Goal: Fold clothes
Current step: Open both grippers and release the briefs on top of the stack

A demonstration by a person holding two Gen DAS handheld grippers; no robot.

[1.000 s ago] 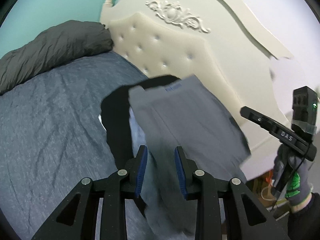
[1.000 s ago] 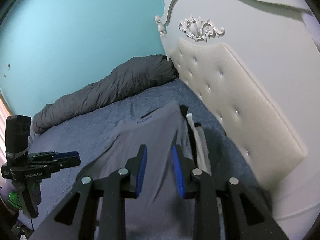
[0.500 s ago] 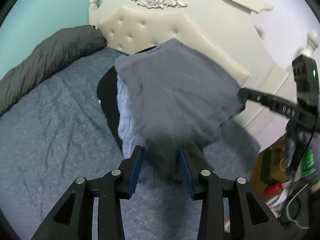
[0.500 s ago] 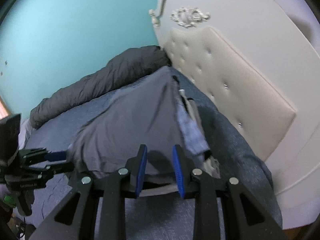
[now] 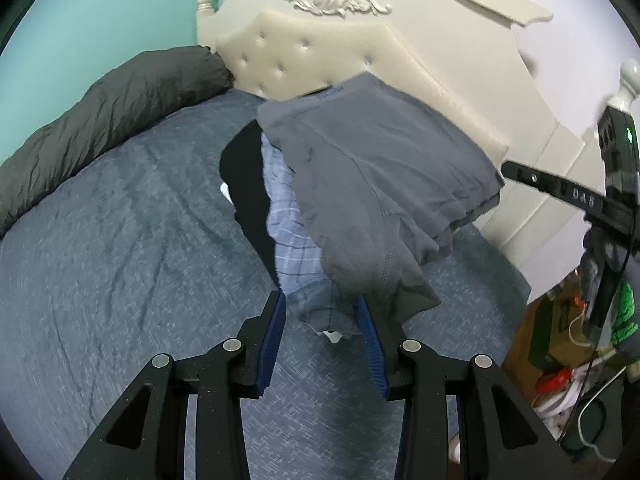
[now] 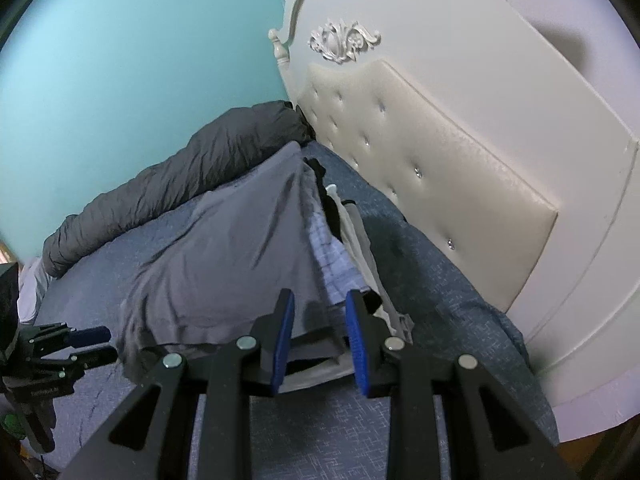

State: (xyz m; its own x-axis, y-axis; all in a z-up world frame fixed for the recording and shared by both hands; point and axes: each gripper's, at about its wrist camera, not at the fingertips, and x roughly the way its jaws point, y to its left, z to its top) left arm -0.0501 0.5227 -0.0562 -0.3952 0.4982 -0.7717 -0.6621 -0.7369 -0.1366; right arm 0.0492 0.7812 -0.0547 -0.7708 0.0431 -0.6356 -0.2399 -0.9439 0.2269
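The grey garment covers most of the stacked clothes beneath it, so only a strip of the checked blue cloth and the edge of a black piece show in the left wrist view. Its near hem is blurred. Whether that hem touches the blue pads of the left hand-held gripper cannot be told. The right hand-held gripper is cut off by the frame edge there, and its tips meet the garment's corner behind cloth. In the right wrist view the lowest layers of the stack are thin slivers, too narrow to identify. The clutter on the floor beside the bed is small and unclear.
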